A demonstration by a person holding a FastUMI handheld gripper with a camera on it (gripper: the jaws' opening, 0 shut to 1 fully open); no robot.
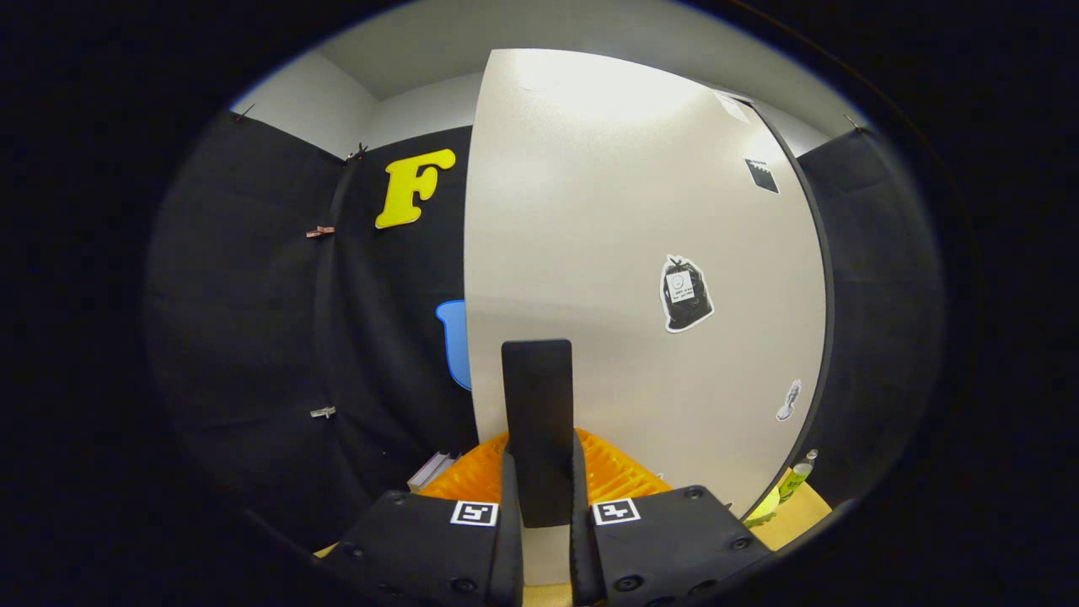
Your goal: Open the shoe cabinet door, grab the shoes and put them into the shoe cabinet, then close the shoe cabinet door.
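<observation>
Item 1, booth wall (253, 320): black cloth, hung in folds, held by small clips (320, 231). It stands to the left of the door and well behind it. Above it you see pale plaster wall and ceiling.

Item 2, gripper (539, 497): your two fingers are drawn in narrow around a flat dark upright bar (537, 421), which rises between them. Both fingers look to be pressing its sides. I judge this bar to be the door's handle, though where it joins the panel is hidden.

Item 3, shoe cabinet door (624, 253): a tall, pale, smooth panel just beyond the fingers, its left edge free and standing out against the cloth. Judged stiff, flat and light on its hinges; the face is slick and offers no purchase, so the bar is the place to hold. Expect it to swing in an arc, so let your wrist follow rather than pull straight. Whether it is opening or closing I cannot tell.

Item 4, stickers: a black bag-shaped one (685, 293) at mid-panel, a small dark one (761, 175) higher up, a small pale one (789, 400) lower right.

Item 5, orange ribbed object (611, 472): low, behind the fingers; what it is I cannot tell.

Item 6, surface: a tan floor or mat (801, 514) at lower right, with a green bottle (797, 476) standing on it beside the door's right edge.
</observation>
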